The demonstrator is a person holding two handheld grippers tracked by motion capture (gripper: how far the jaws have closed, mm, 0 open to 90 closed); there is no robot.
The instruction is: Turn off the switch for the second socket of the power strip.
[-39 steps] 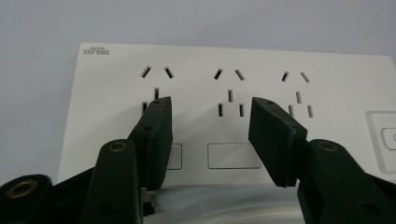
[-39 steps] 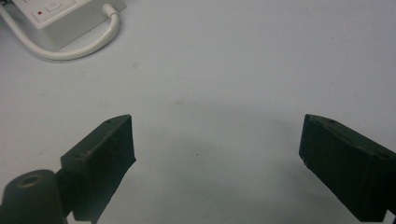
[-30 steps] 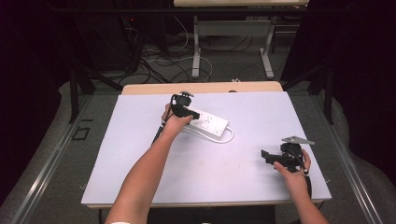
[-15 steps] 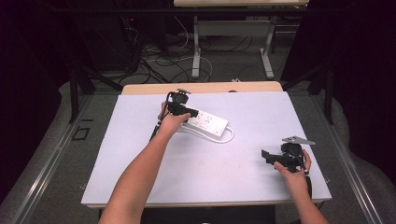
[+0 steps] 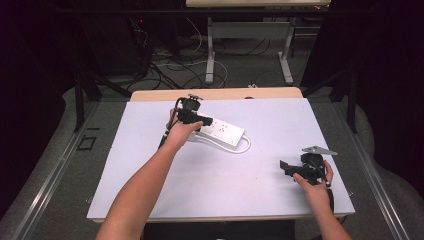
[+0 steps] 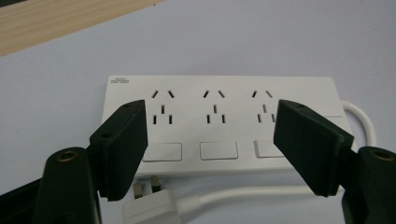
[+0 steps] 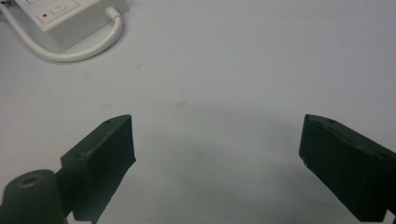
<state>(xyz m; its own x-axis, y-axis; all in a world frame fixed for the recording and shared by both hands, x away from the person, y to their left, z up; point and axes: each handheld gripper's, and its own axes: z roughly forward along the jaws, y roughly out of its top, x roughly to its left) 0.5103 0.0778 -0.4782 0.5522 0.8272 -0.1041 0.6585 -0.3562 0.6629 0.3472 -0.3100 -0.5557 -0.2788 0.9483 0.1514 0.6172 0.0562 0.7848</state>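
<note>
The white plastic three-socket power strip [image 5: 222, 132] is shown lying flat on the white table [image 5: 250, 200], released, the left hand-held gripper [image 6: 210, 149] having just been opened and lifted above it, while the right hand-held gripper [image 7: 217, 163] is held apart, empty, well to its right.

your white three-socket power strip [image 6: 219, 123] lies flat on the table, its plug [image 6: 152, 210] just beside it.

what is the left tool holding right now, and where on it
Nothing. The left tool has just been opening; its jaws stand apart above the power strip, pressing on nothing. The right tool is open over bare table.
</note>
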